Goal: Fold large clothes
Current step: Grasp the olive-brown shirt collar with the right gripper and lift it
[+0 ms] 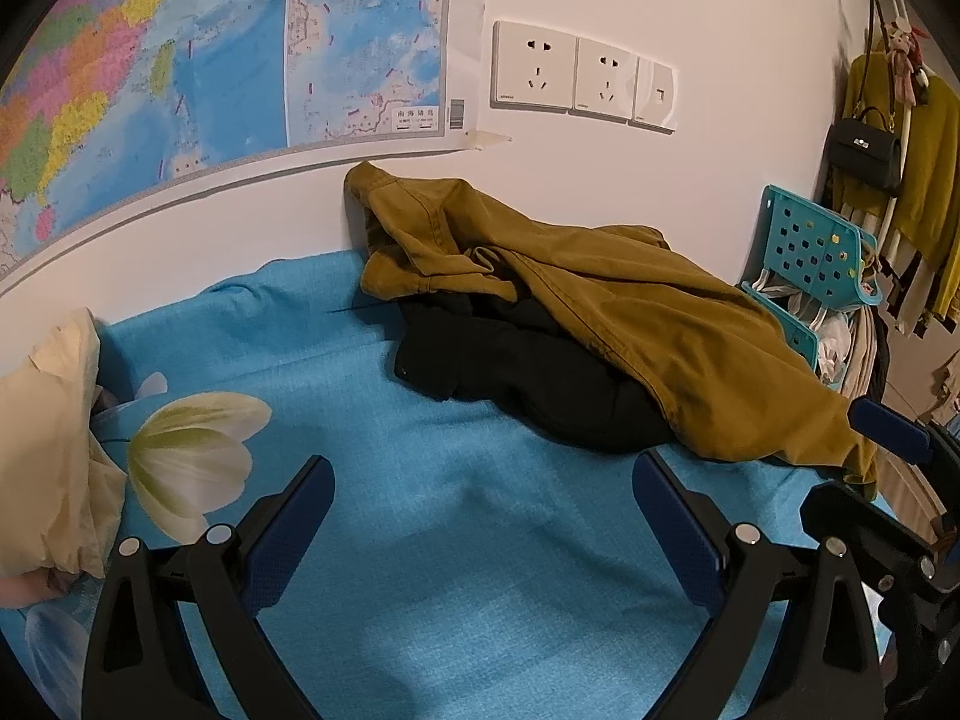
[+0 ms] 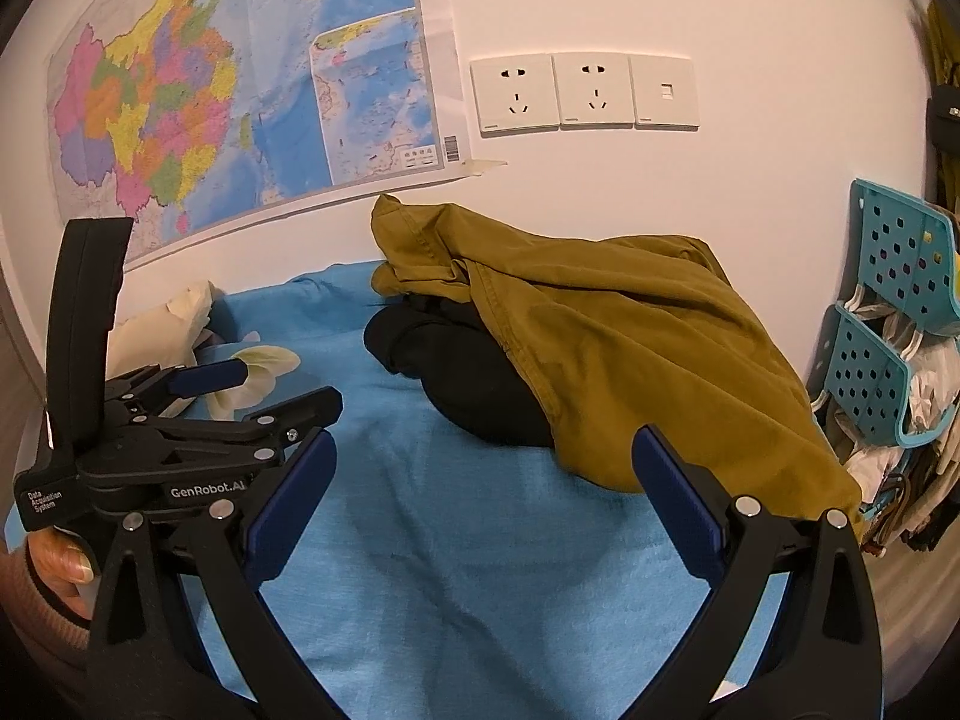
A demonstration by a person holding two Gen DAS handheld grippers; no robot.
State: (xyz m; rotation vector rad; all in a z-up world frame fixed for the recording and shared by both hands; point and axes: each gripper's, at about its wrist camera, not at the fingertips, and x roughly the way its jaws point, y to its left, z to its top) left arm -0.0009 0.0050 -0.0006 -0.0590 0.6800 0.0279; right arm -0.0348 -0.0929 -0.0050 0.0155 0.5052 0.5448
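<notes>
An olive-brown garment (image 1: 630, 312) lies crumpled on the blue bed sheet (image 1: 456, 540) against the wall, draped over a black garment (image 1: 528, 372). In the right wrist view the olive garment (image 2: 630, 348) covers most of the black one (image 2: 474, 396). My left gripper (image 1: 483, 480) hovers open over bare sheet, just short of the black cloth. My right gripper (image 2: 485, 450) is open too, its right finger close to the olive hem. The left gripper (image 2: 288, 387) shows at the left of the right wrist view, held by a hand (image 2: 54, 564). Neither gripper holds anything.
A map (image 1: 180, 72) and wall sockets (image 1: 576, 72) are on the white wall behind the bed. A cream pillow (image 1: 48, 432) lies at the left. A teal plastic rack (image 2: 888, 324) with bags stands off the right edge, with hanging clothes and a black handbag (image 1: 864, 150) beyond.
</notes>
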